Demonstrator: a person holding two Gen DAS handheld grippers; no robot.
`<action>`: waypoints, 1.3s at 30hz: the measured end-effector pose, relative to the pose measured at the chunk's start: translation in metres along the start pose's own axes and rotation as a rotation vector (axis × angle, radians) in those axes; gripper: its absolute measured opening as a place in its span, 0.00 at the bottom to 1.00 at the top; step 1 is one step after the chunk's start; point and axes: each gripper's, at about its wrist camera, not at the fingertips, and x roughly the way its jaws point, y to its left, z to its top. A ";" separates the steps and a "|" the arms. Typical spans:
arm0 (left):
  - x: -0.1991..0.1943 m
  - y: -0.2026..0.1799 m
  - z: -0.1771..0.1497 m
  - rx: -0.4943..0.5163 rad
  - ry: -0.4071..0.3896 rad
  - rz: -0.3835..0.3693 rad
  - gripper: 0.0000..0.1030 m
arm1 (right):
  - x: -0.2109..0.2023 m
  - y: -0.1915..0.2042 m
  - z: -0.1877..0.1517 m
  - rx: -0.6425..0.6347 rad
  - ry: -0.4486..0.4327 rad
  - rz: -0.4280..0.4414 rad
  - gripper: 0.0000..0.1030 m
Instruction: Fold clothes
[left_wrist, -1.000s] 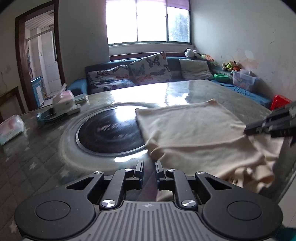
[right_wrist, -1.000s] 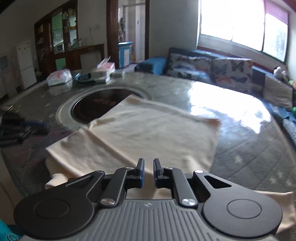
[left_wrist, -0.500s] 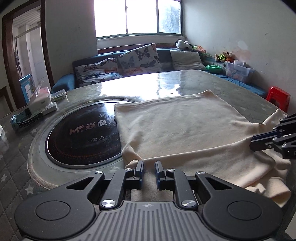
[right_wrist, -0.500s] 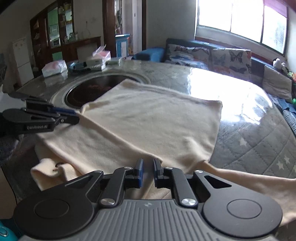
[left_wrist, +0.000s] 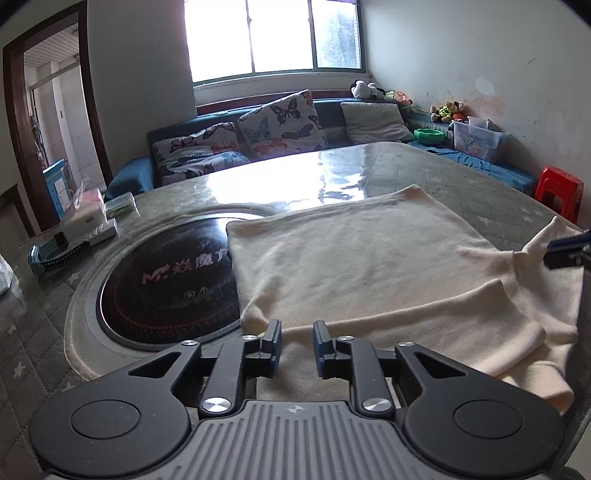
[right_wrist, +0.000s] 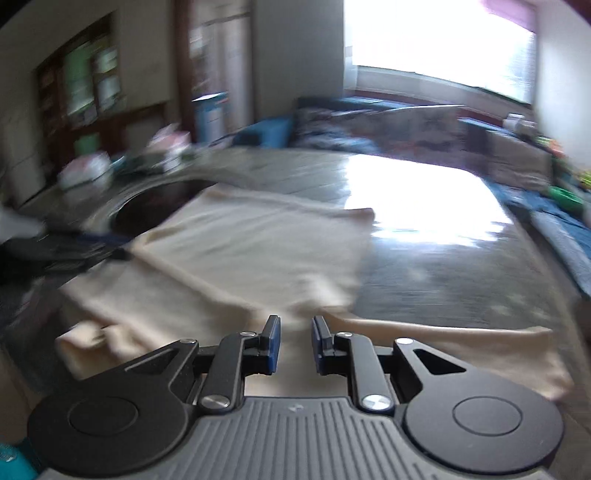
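A cream garment (left_wrist: 369, 258) lies spread on the round table (left_wrist: 369, 166), with a folded layer along its near side. My left gripper (left_wrist: 297, 325) sits at the near left corner of that fold, its fingers a narrow gap apart with cloth between them. The right gripper (left_wrist: 565, 254) shows at the right edge, and the cloth rises in a peak to its tips. In the blurred right wrist view, my right gripper (right_wrist: 295, 325) is nearly closed over the garment (right_wrist: 258, 251). A sleeve (right_wrist: 461, 339) trails off to its right, and the left gripper (right_wrist: 110, 251) touches the cloth's left corner.
A black round hotplate (left_wrist: 166, 288) is set into the table, partly under the garment. Tissue boxes (left_wrist: 86, 218) and small items lie at the far left. A sofa with cushions (left_wrist: 258, 136) stands behind the table and a red stool (left_wrist: 561, 188) at the right. The near table edge is just below both grippers.
Both grippers have closed in on the garment's near edge, and a ridge now runs along the fold between them. Their fingers stand slightly wider apart than before. The right gripper is moving, blurring its view.
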 end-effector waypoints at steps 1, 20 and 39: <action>-0.002 -0.002 0.002 0.004 -0.007 0.001 0.29 | -0.006 -0.018 -0.003 0.048 -0.011 -0.062 0.16; -0.011 -0.066 0.014 0.132 -0.017 -0.060 0.43 | -0.025 -0.169 -0.069 0.561 -0.064 -0.427 0.25; 0.007 -0.137 0.004 0.279 0.013 -0.207 0.49 | -0.072 -0.157 -0.041 0.522 -0.250 -0.302 0.04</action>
